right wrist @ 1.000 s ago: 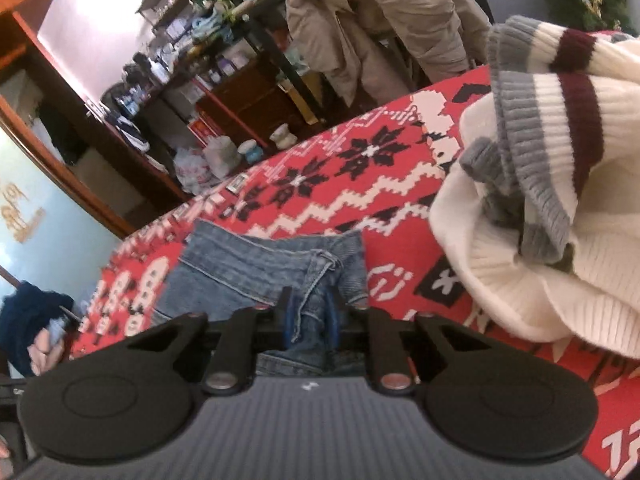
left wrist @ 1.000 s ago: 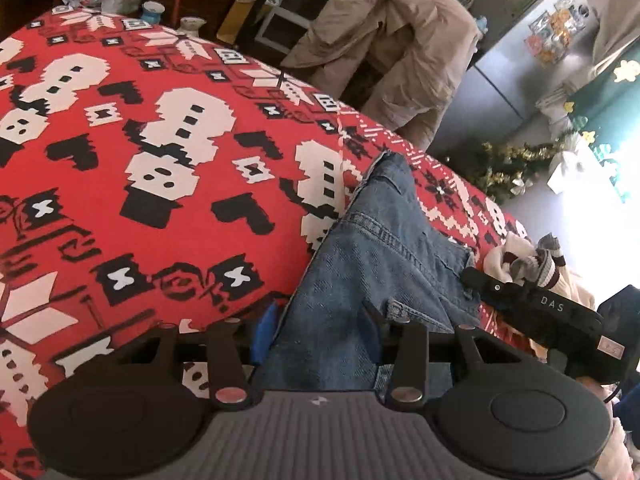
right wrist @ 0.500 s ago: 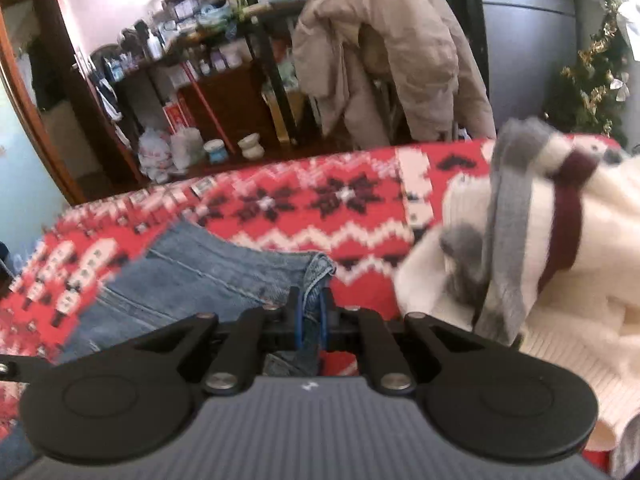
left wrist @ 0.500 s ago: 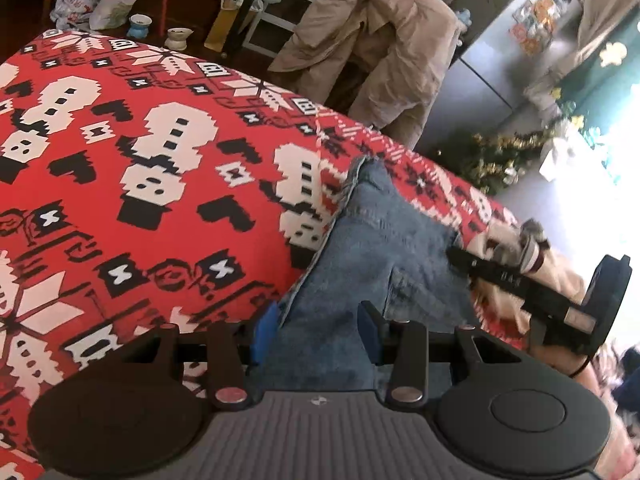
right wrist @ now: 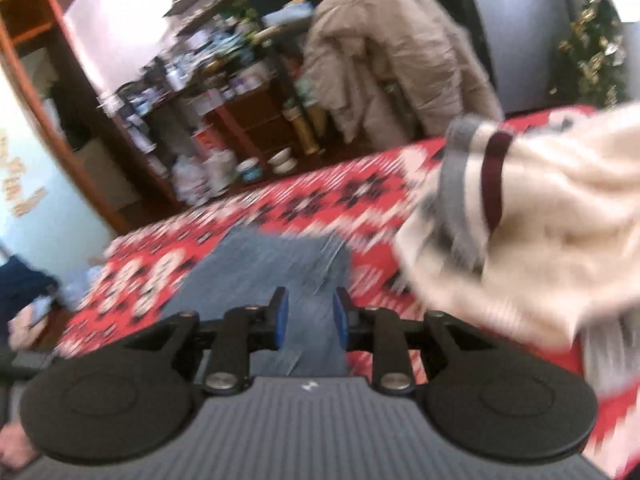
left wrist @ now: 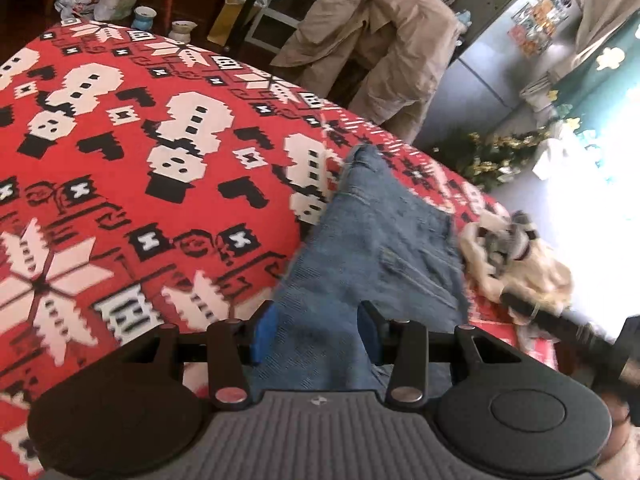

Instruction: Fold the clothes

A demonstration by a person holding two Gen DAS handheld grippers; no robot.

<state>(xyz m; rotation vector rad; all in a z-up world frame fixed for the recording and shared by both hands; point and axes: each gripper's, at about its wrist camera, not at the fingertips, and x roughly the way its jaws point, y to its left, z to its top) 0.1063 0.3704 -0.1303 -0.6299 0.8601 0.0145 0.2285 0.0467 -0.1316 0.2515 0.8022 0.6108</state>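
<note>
Blue jeans point(left wrist: 380, 240) lie flat on a red patterned blanket point(left wrist: 120, 160). My left gripper point(left wrist: 314, 332) is open, its blue pads wide apart over the near part of the denim, holding nothing. In the right wrist view the jeans point(right wrist: 272, 264) are blurred by motion. My right gripper point(right wrist: 308, 316) is open just above them, with a clear gap between its pads. A cream sweater point(right wrist: 540, 220) with grey and maroon stripes lies crumpled to the right of the jeans. The same sweater point(left wrist: 516, 256) shows in the left wrist view, with the right tool's black body point(left wrist: 568, 328) in front of it.
The blanket point(right wrist: 320, 192) covers a wide surface that drops off at its far edge. Beyond it a beige coat point(left wrist: 384, 40) hangs over a chair, beside a grey fridge point(left wrist: 520, 40) and a tinsel garland point(left wrist: 500, 152). Cluttered shelves point(right wrist: 208, 80) stand at the back left.
My right gripper was shut on a fold of the jeans; it has opened and let go, and its view is swinging. The left gripper stays open over the denim.
</note>
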